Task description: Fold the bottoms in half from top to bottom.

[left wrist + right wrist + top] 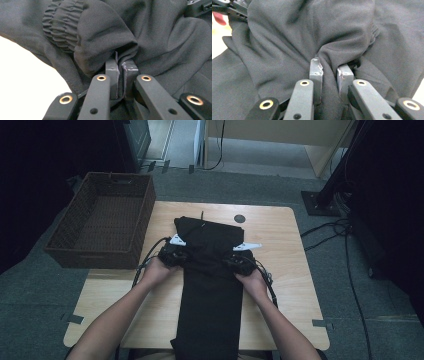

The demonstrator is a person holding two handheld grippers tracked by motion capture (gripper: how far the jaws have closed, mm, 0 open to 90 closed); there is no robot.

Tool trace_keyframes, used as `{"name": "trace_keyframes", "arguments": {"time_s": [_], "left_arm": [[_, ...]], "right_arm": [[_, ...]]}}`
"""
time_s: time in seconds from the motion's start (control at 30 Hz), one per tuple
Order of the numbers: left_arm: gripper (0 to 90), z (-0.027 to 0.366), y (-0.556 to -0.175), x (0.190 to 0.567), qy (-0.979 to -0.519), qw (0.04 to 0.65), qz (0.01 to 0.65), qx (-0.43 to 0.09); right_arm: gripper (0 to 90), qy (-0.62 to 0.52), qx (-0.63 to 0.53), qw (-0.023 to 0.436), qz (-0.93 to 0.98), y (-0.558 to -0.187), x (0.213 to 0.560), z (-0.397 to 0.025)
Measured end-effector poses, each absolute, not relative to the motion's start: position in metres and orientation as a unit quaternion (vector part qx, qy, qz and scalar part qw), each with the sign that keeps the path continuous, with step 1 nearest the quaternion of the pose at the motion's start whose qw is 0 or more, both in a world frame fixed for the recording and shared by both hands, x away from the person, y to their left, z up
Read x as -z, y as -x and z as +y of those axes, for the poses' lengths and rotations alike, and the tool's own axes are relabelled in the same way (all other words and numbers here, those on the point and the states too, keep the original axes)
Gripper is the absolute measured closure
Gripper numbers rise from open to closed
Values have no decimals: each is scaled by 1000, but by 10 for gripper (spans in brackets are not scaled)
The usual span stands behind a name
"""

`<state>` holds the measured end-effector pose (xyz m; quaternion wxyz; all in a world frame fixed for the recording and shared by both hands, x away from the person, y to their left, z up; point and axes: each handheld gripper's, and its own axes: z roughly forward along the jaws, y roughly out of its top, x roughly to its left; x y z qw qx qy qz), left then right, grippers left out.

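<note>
One black garment (209,285), mid-table (290,285); pinched by two grippers, left (176,254) and right (235,261), both clamped on cloth. One wicker basket (102,220), far left.

No text, label, brand, number or sign can be read anywhere in these views.
</note>
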<state>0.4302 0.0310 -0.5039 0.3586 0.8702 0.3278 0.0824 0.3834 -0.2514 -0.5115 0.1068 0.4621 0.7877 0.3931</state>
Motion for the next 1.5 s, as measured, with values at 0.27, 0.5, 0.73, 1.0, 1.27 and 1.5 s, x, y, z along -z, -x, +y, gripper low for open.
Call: {"name": "trace_keyframes", "arguments": {"time_s": [0.27,0.5,0.73,1.0,1.27,1.5], "left_arm": [[865,33,-465,505,-851,359,373,-86],[881,41,-463,483,-830,398,372,-118],[883,64,-408,420,-816,460,324,-130],[876,66,-331,448,-835,449,314,-45],[873,54,-318,491,-866,391,311,-2],[866,49,-330,502,-875,374,306,-26]], "right_arm": [[788,-484,-390,114,775,-429,512,-242],[800,-519,-384,84,759,-443,500,-240],[797,-473,-432,105,761,-404,423,-251],[781,-450,-435,75,776,-315,437,-262],[793,-465,-382,45,797,-287,493,-261],[793,-451,-377,67,806,-296,506,-255]]}}
